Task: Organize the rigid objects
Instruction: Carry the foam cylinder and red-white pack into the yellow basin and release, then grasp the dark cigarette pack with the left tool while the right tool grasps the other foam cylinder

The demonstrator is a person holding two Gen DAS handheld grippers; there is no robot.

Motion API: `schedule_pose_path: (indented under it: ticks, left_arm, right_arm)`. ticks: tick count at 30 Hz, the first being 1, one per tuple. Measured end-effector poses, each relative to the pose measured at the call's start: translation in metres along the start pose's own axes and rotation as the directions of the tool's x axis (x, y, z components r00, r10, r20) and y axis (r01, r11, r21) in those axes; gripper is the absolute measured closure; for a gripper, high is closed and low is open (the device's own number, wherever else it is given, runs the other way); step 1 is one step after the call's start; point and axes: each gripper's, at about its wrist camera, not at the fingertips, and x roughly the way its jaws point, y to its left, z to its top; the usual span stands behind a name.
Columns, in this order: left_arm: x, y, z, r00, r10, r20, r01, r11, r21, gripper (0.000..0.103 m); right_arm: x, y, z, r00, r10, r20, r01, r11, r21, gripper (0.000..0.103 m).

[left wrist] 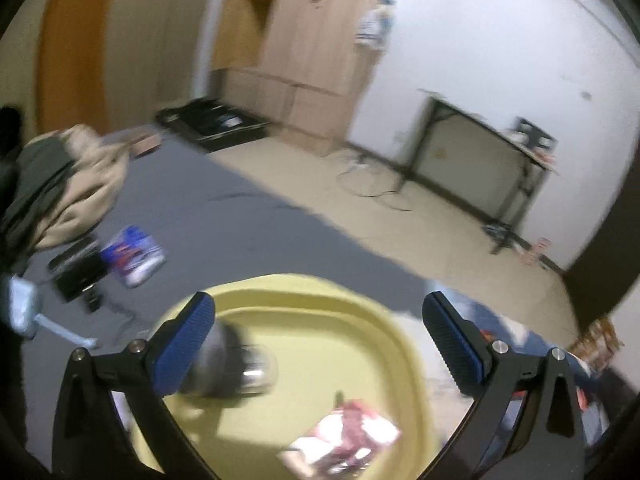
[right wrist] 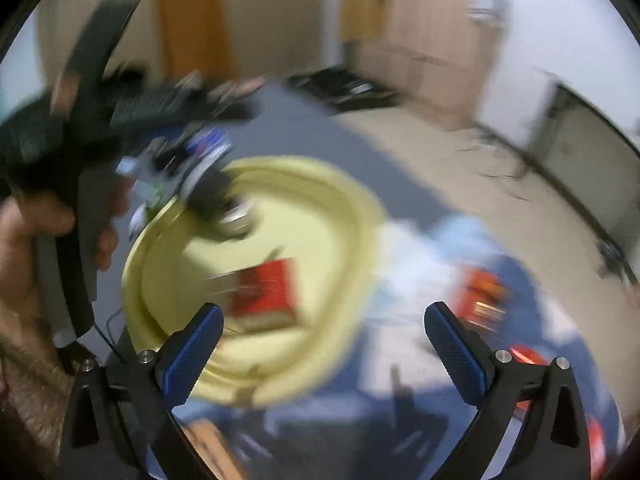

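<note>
While both claws stand wide open with nothing held, the yellow tray [left wrist: 304, 304] lies directly below and ahead of them on the grey surface [left wrist: 224, 216] (bed or mat, cannot tell which).

Left claw [left wrist: 320, 336]: jaws fully spread. A dark, rounded object with a clear dome [left wrist: 236, 368] sits in the tray's left part, just beside the left pad; touching or not is blurred, but it is not pinched. A red-and-white packet [left wrist: 344, 436] lies flat in the near part of the tray.

Right claw [right wrist: 324, 340]: jaws fully spread, empty, hanging over the tray's near rim. Red packet [right wrist: 268, 292] sits just beyond the left pad.

Remaining loose items: a blue box [left wrist: 134, 254] and a black case [left wrist: 76, 270] lie far left of the tray, well apart from it; orange-red items [right wrist: 484, 296] lie right of the tray on a blue-white cloth [right wrist: 452, 248].

Judgement: the left claw is nearer the blue box, the right claw nearer the orange-red items. Box's long axis not readable through motion blur. Person's hand [right wrist: 28, 236] grips the left tool's handle.
</note>
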Motion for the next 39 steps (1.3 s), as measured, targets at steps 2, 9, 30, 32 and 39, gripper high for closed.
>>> schedule_pose_path:
  ticks: [2, 9, 30, 32, 39]
  left_arm:
    - [0.002, -0.033, -0.001, 0.997, -0.082, -0.007, 0.083, 0.995, 0.061, 0.000]
    - [0.055, -0.179, -0.046, 0.934, -0.288, -0.214, 0.347, 0.875, 0.339, 0.000]
    - [0.133, -0.182, -0.083, 0.957, -0.010, -0.289, 0.104, 0.944, 0.312, 0.000]
    - [0.136, -0.185, -0.086, 0.953, -0.003, -0.303, 0.106, 0.940, 0.323, 0.000]
    - [0.140, -0.189, -0.092, 0.952, 0.028, -0.306, 0.087, 0.930, 0.356, 0.000]
  right_arm:
    - [-0.045, -0.040, -0.015, 0.993, -0.097, 0.071, 0.086, 0.986, 0.139, 0.000]
    - [-0.120, -0.182, -0.129, 0.890, -0.453, -0.053, 0.387, 0.690, 0.612, 0.000]
    - [-0.128, -0.278, -0.178, 0.912, -0.382, -0.149, 0.341, 0.504, 0.793, 0.000]
    - [-0.126, -0.276, -0.176, 0.909, -0.387, -0.154, 0.350, 0.512, 0.784, 0.000]
    - [-0.115, -0.278, -0.176, 0.894, -0.409, -0.182, 0.393, 0.522, 0.757, 0.000]
